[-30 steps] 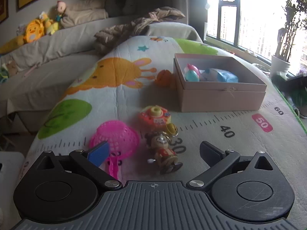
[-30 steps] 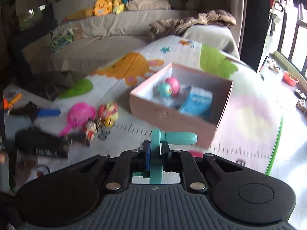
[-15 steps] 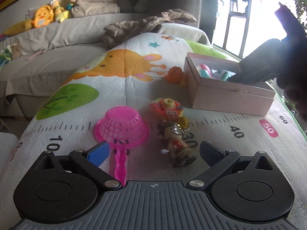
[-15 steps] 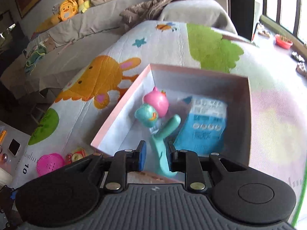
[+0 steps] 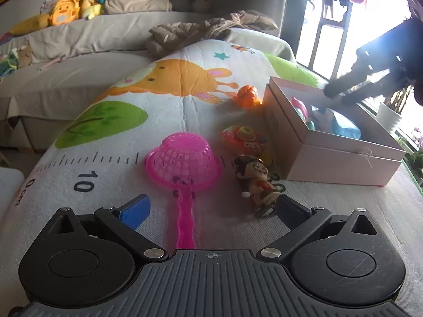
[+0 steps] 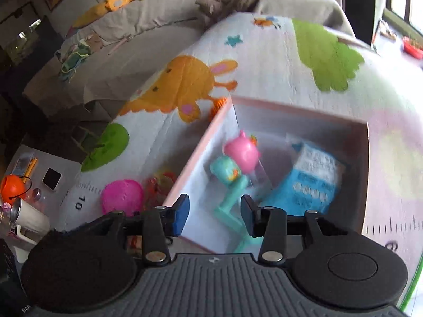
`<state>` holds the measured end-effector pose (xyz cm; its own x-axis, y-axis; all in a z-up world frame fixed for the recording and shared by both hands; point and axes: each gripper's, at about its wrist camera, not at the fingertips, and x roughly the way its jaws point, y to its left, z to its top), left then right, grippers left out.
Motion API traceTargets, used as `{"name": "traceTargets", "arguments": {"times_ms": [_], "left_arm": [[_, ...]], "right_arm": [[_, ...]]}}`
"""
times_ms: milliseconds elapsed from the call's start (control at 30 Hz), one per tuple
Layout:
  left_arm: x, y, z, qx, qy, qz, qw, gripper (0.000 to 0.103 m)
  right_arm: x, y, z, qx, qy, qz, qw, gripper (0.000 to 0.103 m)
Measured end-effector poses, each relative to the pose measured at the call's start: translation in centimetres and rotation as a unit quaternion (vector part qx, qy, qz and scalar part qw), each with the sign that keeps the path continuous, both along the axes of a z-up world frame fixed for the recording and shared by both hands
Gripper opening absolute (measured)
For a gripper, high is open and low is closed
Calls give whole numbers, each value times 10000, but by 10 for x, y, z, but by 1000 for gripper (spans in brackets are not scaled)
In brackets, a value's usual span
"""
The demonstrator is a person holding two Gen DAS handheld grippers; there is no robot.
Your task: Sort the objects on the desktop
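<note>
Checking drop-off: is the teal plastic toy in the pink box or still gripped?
In the box. The teal plastic toy lies inside the pink cardboard box, with the right gripper open around it.

teal toy (image 6: pixel 230 198) lying in pink box (image 6: pixel 201 155) | pink strainer (image 5: pixel 183 163) upside-down on mat

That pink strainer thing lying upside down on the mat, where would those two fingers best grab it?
Probably by its handle. The pink strainer lies bowl-down, its wide dome likely awkward to pinch, while the thin wavy handle points straight at the open left gripper. Coming in low from the near side, with the fingers closing across the handle's width, looks the easiest hold.
</note>
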<state>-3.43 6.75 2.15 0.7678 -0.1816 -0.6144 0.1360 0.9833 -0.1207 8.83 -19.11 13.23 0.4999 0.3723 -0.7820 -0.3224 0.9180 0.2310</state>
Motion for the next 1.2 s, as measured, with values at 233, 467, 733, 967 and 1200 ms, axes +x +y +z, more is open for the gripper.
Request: {"name": "traceTargets", "arguments": {"times_ms": [233,467,733,967,1200], "left_arm": [[-2,17,-2,-510,4,186,9985,103],[-8,28,-1,-881,-140,234,9957,103],[-7,31,-2,-1021,-91,218,9945,103],[-5,30,-2,-997,-92,253,9947,103],[-5,29,-2,-925,-100,298,9952,103]], "right_arm": [[95,99,8,-922,-486,228,9943,45],[190,144,-50,-2028,-204,-314,9785,42],[196,152,-73,-2307,78,-32,9730,30],[124,144,-32,-1053,727,1135,9853,31],[126,144,-47,-2056,398,752,9749,29]]}}
